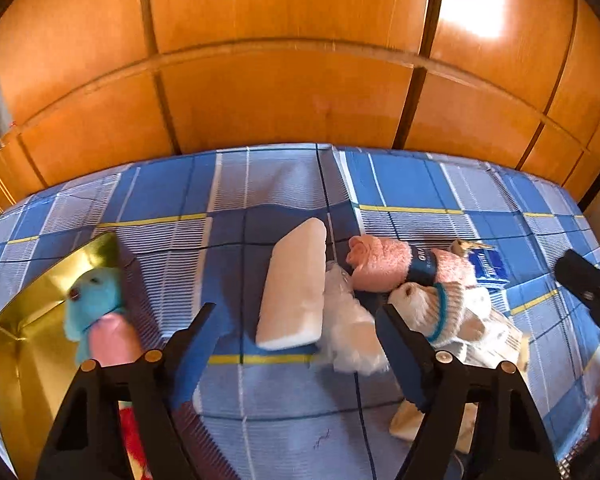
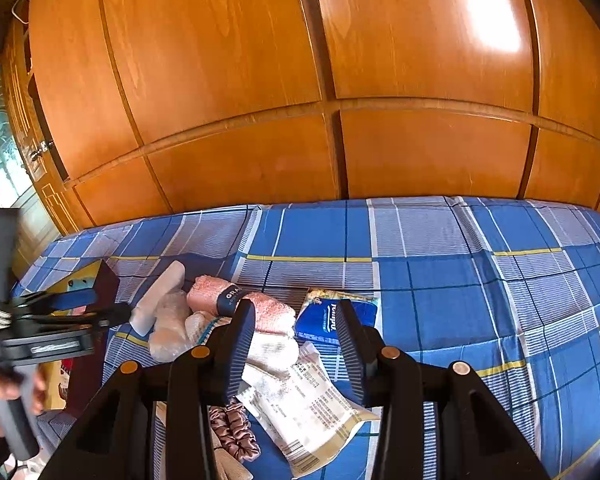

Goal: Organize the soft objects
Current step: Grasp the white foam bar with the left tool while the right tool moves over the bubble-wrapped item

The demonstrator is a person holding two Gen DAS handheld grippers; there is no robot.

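Soft things lie in a pile on the blue checked bedsheet: a white foam sponge, a rolled pink towel with a dark band, a white sock with a teal stripe and a clear plastic-wrapped white bundle. A gold box at the left holds a blue plush toy. My left gripper is open and empty, hovering above the sponge. My right gripper is open and empty above the pile, over a blue tissue pack and a printed packet.
An orange wooden wardrobe stands along the far edge of the bed. A pink satin scrunchie lies near the front under the right gripper. The left gripper and the hand holding it show at the left of the right wrist view.
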